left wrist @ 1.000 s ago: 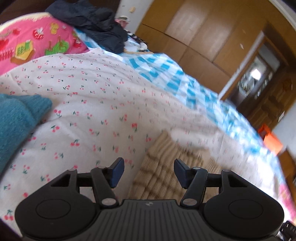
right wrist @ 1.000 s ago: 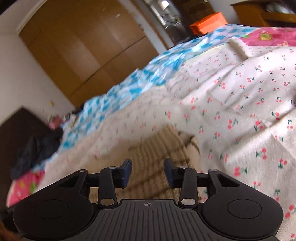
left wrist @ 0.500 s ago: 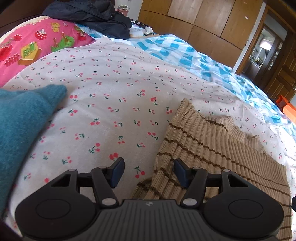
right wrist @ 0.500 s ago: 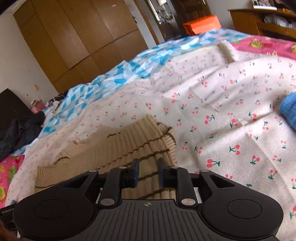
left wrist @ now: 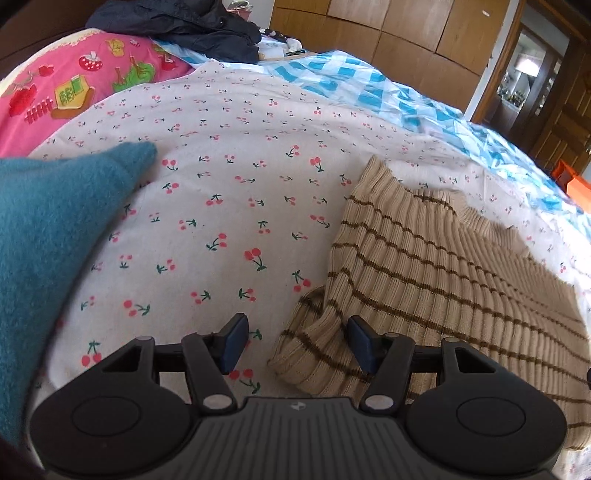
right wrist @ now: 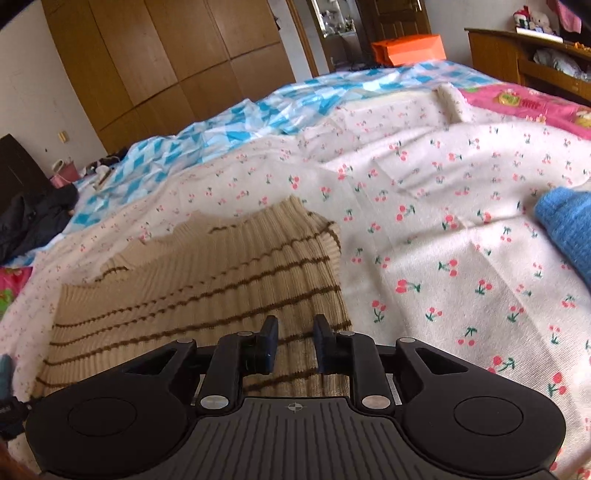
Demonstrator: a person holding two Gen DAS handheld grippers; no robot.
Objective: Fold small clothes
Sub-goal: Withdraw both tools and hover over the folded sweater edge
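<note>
the beige ribbed sweater point(left wrist: 424, 266) with thin brown stripes lies spread on the cherry-print sheet point(left wrist: 229, 206) of the bed, its collar away from the tools and a sleeve bunched at the near left corner. it looks light, soft and stretchy, a knit that will sag and drag rather than keep any shape, so it is best taken by a cuff, a hem corner or a shoulder edge, where the fabric is doubled and a pinch will hold. the left tool point(left wrist: 295, 341) hangs with its fingers spread wide, the crumpled sleeve cuff point(left wrist: 314, 354) lying between them but not gripped. the right tool point(right wrist: 294, 345) sits over the sweater's near right edge, fingers apart by a narrower gap and closed on nothing that can be seen. outward, a teal knit garment point(left wrist: 48, 236) lies on the sheet to the left, near but apart from the sweater, and a blue knit piece point(right wrist: 569, 221) lies to the right. neither blocks a fold. farther off are a pink printed quilt point(left wrist: 74, 85), a blue checked cover point(left wrist: 369, 81) and a dark jacket point(left wrist: 192, 26).
</note>
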